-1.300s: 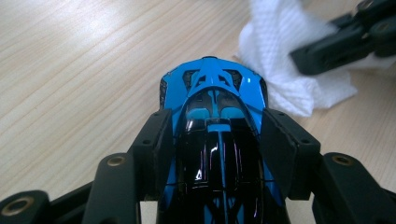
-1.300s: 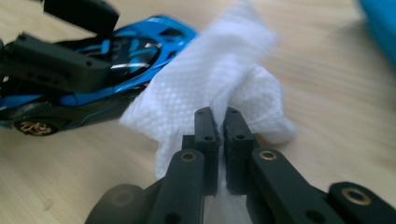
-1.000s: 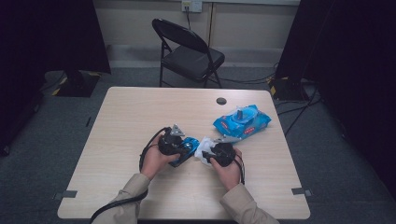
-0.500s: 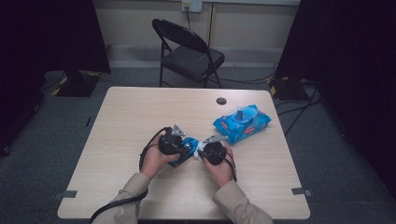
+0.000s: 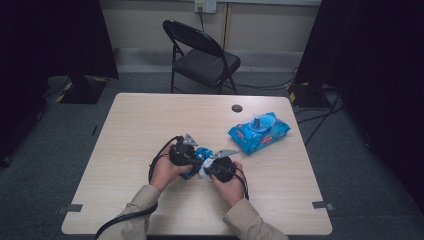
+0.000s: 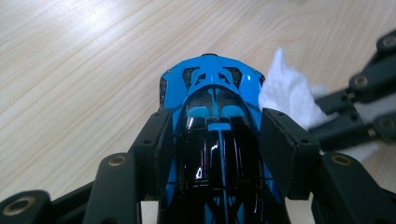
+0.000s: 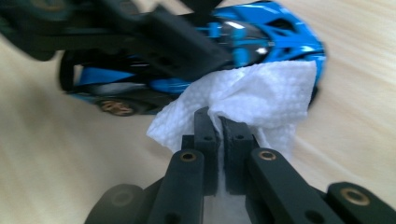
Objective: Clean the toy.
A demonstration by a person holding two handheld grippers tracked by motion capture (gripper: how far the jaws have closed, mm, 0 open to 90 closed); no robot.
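High view: the left gripper (image 5: pixel 192 159) and right gripper (image 5: pixel 209 167) meet near the front middle of the table (image 5: pixel 150 125), the toy car (image 5: pixel 201 156) between them.
Left gripper: jaws part-way open, clamped on both sides of the blue and black toy car (image 6: pixel 212 140); car nose points away from the camera.
Right gripper: jaws have just been closing and stand narrow, pinching a white wipe (image 7: pixel 252 102).
Wipe position: touching the side of the car (image 7: pixel 187 70), just beside the left gripper's jaw.
Wipes pack (image 5: pixel 259 132): blue, lies flat to the right, well apart from the car.
Background: folding chair (image 5: pixel 200 57) beyond the table.
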